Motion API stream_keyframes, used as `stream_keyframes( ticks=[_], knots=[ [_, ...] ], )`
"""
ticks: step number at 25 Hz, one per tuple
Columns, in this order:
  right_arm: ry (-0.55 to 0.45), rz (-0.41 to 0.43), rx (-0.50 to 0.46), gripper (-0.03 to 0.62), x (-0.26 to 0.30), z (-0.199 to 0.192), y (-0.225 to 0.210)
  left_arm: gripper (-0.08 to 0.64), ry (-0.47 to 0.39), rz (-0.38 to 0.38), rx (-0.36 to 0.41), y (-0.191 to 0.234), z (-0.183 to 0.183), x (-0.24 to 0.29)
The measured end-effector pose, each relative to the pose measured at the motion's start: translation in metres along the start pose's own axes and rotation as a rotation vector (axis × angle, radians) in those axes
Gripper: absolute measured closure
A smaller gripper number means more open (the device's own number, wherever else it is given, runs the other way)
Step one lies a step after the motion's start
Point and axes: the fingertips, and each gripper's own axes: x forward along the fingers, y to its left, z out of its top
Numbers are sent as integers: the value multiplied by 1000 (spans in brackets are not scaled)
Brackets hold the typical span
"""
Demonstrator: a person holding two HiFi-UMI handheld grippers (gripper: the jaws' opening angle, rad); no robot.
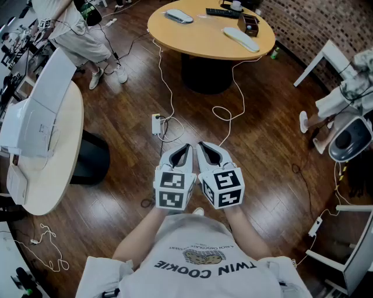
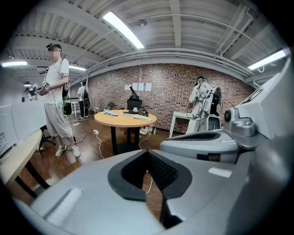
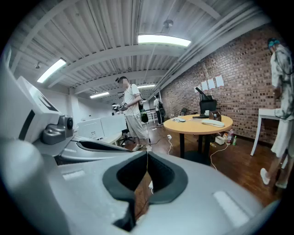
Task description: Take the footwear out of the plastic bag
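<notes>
Ahead of the left gripper (image 1: pixel 185 146) and right gripper (image 1: pixel 201 144), held side by side with jaws closed tip to tip on nothing, open wood floor (image 1: pixel 262 134) runs to the round table (image 1: pixel 204 38). White cables (image 1: pixel 165 81) and a power strip (image 1: pixel 156 123) cross it just beyond the left tips. A pale table (image 1: pixel 64 134) edges in well to the left. A pale oblong bundle (image 1: pixel 240 39) lies on the round table, ahead and rightward, its long axis slanting across the grippers' line. A second bundle (image 1: pixel 179 16) lies farther off. Toe and heel are too small to tell.
</notes>
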Motion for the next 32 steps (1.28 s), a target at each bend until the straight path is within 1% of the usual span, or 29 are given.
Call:
stream_keyframes(
  ticks=[9,17,21,27,32],
  knots=[
    [20,-32,3,588,108,48,-8,557,25,-43,-4,92,41,63],
    [26,-58,3,588,195,91,-1,557,27,-96,-7,171,72,104],
    [24,-76,-1,588,222,104,-6,557,19,-107,-6,195,85,122],
    [21,-84,7,588,253,117,-20,557,26,-116,-7,217,97,149],
    [17,-88,17,588,279,125,-41,557,29,-116,-8,230,106,175]
  ],
)
